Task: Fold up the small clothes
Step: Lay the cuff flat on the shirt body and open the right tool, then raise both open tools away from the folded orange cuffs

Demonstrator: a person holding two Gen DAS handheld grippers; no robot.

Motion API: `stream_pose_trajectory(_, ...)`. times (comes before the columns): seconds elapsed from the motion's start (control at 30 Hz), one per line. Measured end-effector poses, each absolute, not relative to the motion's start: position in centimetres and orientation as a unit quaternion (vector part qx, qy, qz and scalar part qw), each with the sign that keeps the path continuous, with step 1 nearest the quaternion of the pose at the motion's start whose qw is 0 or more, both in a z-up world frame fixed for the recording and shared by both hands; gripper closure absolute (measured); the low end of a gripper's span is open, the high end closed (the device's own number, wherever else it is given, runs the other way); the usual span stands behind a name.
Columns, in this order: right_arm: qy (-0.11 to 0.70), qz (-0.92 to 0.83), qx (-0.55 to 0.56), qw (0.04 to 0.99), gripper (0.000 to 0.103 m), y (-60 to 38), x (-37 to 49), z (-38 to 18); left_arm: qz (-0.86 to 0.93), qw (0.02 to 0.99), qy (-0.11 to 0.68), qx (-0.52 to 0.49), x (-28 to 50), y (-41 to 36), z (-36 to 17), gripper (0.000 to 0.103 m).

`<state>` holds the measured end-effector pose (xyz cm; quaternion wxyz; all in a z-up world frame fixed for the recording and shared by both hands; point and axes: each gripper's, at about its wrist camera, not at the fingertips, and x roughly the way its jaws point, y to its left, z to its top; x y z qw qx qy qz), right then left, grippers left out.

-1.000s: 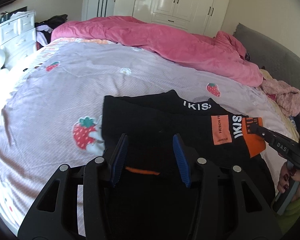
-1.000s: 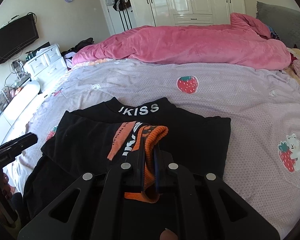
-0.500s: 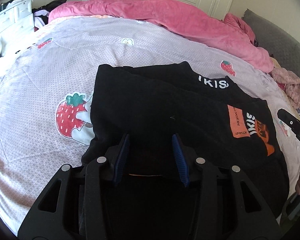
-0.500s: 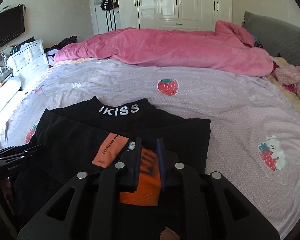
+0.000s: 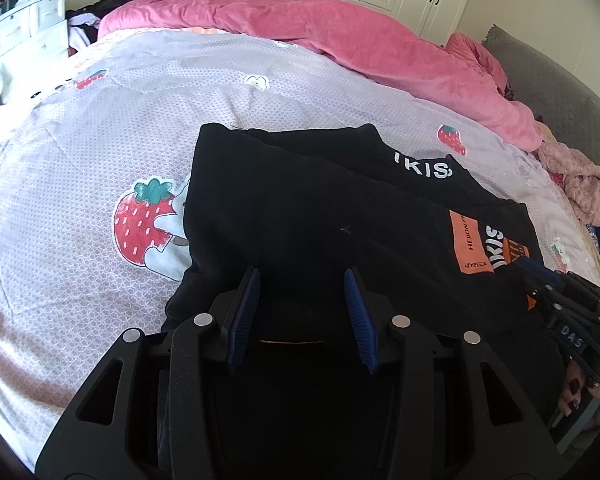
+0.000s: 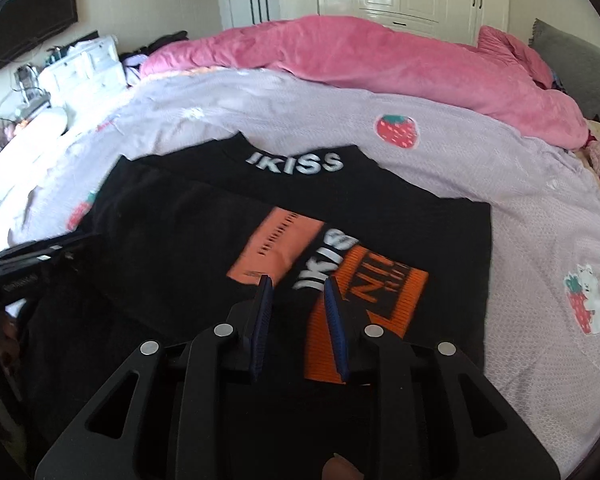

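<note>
The bed (image 5: 100,152) carries the black garment (image 5: 300,208) flat on its near side, collar lettering pointing toward the pink quilt (image 6: 380,56); its near hem is hidden beneath both tools. Left tool (image 5: 302,280) and right tool (image 6: 296,284) both hover released, grasping nothing.

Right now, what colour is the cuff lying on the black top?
Orange with black lettering; the cuff shows best in the right wrist view.

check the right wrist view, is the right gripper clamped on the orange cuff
No, the right gripper is open above the orange cuff, which lies flat on the black top.
</note>
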<state>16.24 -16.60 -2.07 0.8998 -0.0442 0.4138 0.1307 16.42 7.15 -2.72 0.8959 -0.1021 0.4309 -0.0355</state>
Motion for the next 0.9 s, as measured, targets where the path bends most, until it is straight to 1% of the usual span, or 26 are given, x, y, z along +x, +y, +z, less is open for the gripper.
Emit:
stream_pose_trajectory(0.17, 0.44, 0.126, -0.026, 0.889, 0.075, -17.9, 16.8, -3.5, -0.037, 0.896, 0.43, -0.105, 16.2, 7.2, -2.8, 0.067)
stream_pose_trajectory(0.53, 0.428, 0.134, -0.014, 0.894, 0.071, -18.4, 16.3, -2.6, -0.036, 0.898, 0.425, -0.107, 15.5, 7.4, -2.2, 0.067)
stream_pose_trajectory(0.67, 0.423, 0.136, -0.007, 0.896, 0.065, -18.7, 16.2, -2.1, -0.035, 0.899, 0.423, -0.11, 15.1, 7.6, -1.9, 0.067)
stream_pose_trajectory(0.73, 0.421, 0.138, -0.004, 0.896, 0.064, -18.8, 16.1, -1.9, -0.035, 0.899, 0.423, -0.111, 15.0, 7.6, -1.8, 0.067)
stream_pose_trajectory(0.9, 0.421, 0.139, 0.002, 0.896, 0.054, -18.8, 15.9, -1.8, -0.036, 0.899, 0.422, -0.115, 14.7, 7.7, -1.7, 0.067)
